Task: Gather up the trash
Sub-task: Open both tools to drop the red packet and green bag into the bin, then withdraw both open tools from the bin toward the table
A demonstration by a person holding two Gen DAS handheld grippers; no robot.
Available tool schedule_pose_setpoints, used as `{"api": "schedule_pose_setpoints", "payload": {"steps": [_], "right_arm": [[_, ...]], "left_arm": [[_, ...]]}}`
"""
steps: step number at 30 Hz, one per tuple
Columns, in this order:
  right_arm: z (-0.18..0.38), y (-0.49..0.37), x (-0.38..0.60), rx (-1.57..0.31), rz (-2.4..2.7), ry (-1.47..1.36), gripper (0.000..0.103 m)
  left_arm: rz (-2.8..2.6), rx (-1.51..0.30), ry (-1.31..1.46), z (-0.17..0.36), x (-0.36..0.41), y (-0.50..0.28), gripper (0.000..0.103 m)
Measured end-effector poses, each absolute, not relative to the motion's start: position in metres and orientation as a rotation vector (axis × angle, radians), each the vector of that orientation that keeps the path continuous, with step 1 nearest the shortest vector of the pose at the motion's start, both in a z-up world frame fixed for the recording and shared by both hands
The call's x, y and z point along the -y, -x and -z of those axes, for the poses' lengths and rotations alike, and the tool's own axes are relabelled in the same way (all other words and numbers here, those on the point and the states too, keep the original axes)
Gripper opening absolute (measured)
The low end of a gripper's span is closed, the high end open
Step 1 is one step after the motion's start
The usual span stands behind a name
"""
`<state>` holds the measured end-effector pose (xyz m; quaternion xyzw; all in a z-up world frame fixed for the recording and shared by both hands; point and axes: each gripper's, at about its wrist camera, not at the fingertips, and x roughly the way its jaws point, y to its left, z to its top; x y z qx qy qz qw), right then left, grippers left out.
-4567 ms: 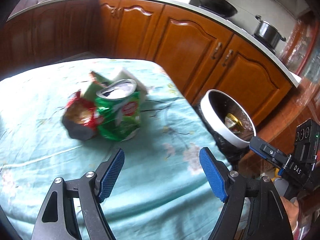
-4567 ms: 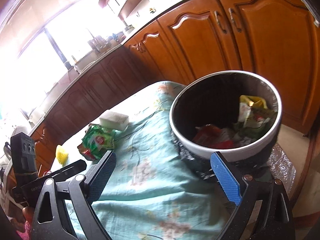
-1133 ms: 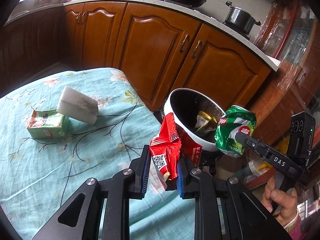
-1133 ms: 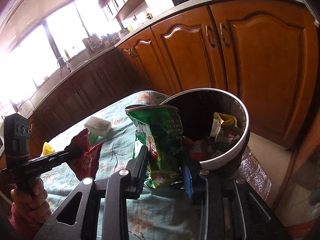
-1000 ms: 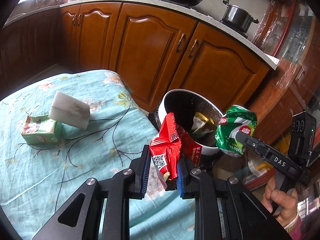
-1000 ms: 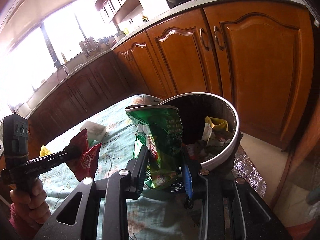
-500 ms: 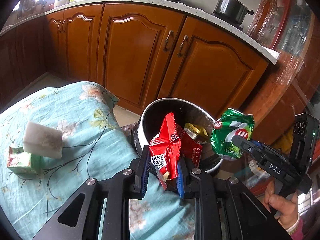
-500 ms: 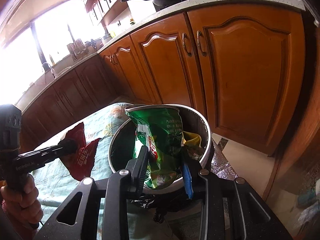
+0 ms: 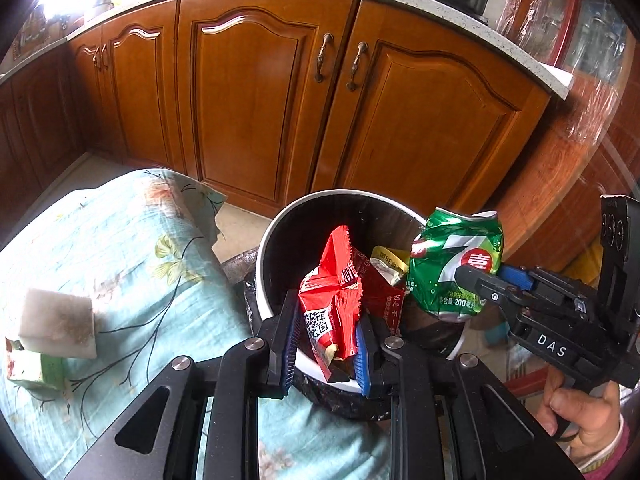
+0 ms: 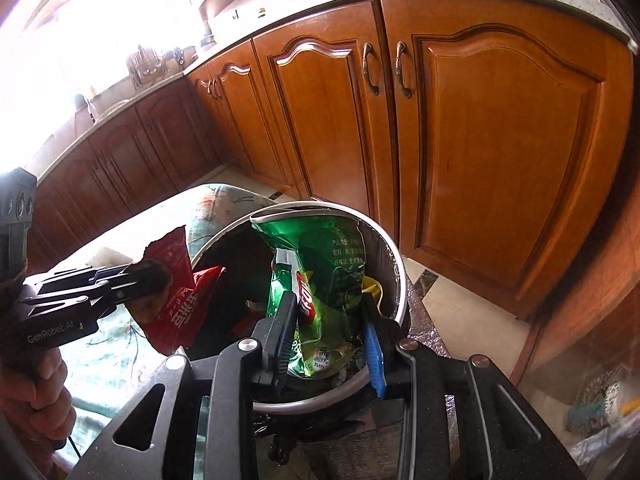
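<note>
My left gripper [image 9: 326, 344] is shut on a red snack wrapper [image 9: 334, 300] and holds it over the open trash bin [image 9: 280, 232], whose rim is white. My right gripper [image 10: 330, 338] is shut on a crumpled green chip bag [image 10: 320, 280] above the same bin [image 10: 396, 280]. The green bag also shows in the left wrist view [image 9: 452, 268], and the red wrapper in the right wrist view [image 10: 176, 292]. Other wrappers lie inside the bin, one of them yellow [image 9: 386, 260].
A table with a teal flowered cloth [image 9: 120, 240] is left of the bin. A white sponge [image 9: 58, 322] and a small green carton [image 9: 28, 364] lie on it. Wooden cabinet doors [image 9: 280, 112] stand behind the bin.
Both grippers have carried their wrappers from over the table to above the bin. The sponge and carton have slid to the left edge of the left wrist view.
</note>
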<state>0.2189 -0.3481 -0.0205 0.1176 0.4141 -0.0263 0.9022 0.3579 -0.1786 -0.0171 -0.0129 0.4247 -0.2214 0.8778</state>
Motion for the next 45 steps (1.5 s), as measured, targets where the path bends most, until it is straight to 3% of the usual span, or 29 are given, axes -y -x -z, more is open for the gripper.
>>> {"api": "schedule_pose_setpoints", "payload": {"steps": [15, 17, 20, 26, 28, 45], "right_arm": [[0.036, -0.235, 0.353, -0.933, 0.042, -0.216, 0.033], [0.036, -0.236, 0.357, -0.927, 0.044, -0.238, 0.047], [0.030, -0.232, 0.359, -0.903, 0.045, -0.261, 0.055], [0.021, -0.215, 0.358, -0.822, 0.010, -0.344, 0.089], [0.020, -0.211, 0.355, -0.800, -0.003, -0.373, 0.093], [0.009, -0.203, 0.276, -0.755, -0.234, -0.372, 0.095]], "left_arm": [[0.465, -0.906, 0.034, 0.023, 0.191, -0.370, 0.031], [0.469, -0.904, 0.044, 0.022, 0.189, -0.370, 0.038], [0.459, -0.889, 0.058, 0.021, 0.181, -0.364, 0.056], [0.423, -0.883, 0.118, 0.021, 0.154, -0.343, 0.073], [0.407, -0.884, 0.149, 0.023, 0.140, -0.332, 0.075], [0.215, -0.850, 0.265, 0.032, 0.002, -0.243, 0.075]]}}
